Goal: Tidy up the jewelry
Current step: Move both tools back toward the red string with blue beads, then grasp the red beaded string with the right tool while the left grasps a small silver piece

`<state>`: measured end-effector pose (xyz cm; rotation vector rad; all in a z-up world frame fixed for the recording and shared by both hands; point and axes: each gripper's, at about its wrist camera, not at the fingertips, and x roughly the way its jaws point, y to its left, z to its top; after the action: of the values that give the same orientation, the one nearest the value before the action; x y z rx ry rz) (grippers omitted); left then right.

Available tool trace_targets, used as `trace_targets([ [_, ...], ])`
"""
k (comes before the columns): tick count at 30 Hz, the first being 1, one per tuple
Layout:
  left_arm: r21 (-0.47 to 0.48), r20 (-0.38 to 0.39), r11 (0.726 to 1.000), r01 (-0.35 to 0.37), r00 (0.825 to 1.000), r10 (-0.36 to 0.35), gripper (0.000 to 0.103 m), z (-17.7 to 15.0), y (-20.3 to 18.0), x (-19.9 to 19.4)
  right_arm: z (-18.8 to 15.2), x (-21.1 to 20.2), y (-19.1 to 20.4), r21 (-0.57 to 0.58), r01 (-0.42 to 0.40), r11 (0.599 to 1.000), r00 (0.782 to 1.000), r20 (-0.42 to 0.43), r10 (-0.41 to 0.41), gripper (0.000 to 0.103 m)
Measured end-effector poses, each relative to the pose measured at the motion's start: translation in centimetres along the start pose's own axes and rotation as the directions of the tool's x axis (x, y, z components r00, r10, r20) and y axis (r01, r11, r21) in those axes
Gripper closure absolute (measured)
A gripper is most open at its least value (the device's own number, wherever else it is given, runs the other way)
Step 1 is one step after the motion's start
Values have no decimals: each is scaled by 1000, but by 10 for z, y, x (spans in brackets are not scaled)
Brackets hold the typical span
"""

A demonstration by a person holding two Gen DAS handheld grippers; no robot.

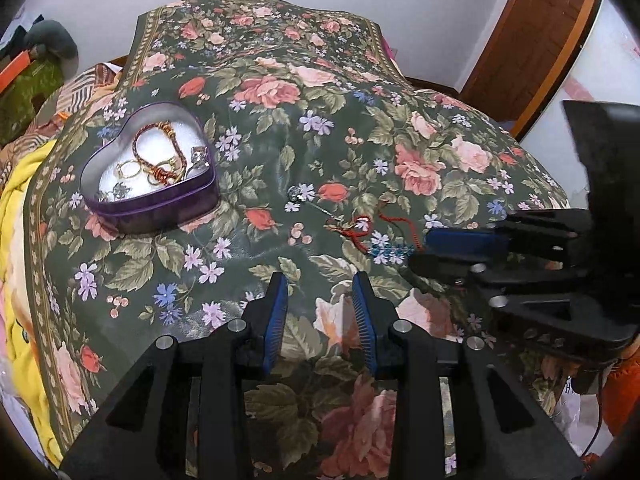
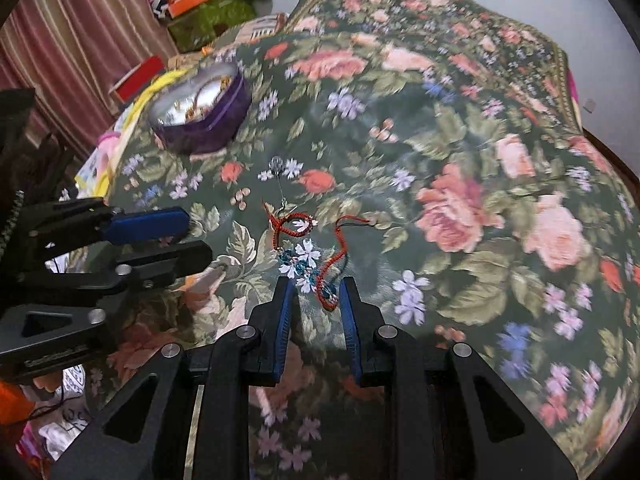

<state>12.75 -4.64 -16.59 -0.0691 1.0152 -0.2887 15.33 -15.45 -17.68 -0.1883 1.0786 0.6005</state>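
Observation:
A purple heart-shaped tin (image 1: 154, 200) sits on the floral cloth at the left, holding rings, a braided bracelet and small charms; it also shows in the right wrist view (image 2: 208, 128). A red cord bracelet with teal beads (image 2: 324, 264) lies on the cloth beside a thin pin with a clear bead (image 2: 277, 166). My right gripper (image 2: 318, 284) is open, its fingers either side of the cord's near end. It shows from the side in the left wrist view (image 1: 424, 248). My left gripper (image 1: 320, 280) is open and empty above the cloth.
The floral cloth (image 1: 280, 80) covers a rounded surface that drops off on all sides. Yellow fabric (image 1: 24, 200) and clutter lie to the left, a wooden door (image 1: 528, 32) at the back right, a striped curtain (image 2: 72, 32) at the far left.

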Motion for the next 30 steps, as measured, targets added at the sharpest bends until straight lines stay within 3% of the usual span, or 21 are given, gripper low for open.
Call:
trace_targets([
  [5, -10, -4, 1000, 1, 1000, -2, 70, -1, 7, 3, -2, 0, 4, -33, 7, 999, 1000, 23, -6, 82],
  [6, -12, -5, 1000, 3, 1000, -3, 70, -2, 8, 3, -3, -1, 6, -43, 16, 999, 999, 29, -15, 83],
  [7, -13, -5, 1000, 3, 1000, -3, 70, -2, 9, 4, -3, 0, 8, -51, 21, 998, 999, 30, -20, 92],
  [9, -17, -6, 1000, 4, 1000, -5, 70, -1, 10, 5, -4, -2, 9, -54, 27, 998, 999, 33, -25, 96],
  [30, -10, 1, 1000, -5, 1000, 5, 69, 24, -2, 17, -3, -64, -44, 116, 66, 991, 970, 224, -91, 96],
])
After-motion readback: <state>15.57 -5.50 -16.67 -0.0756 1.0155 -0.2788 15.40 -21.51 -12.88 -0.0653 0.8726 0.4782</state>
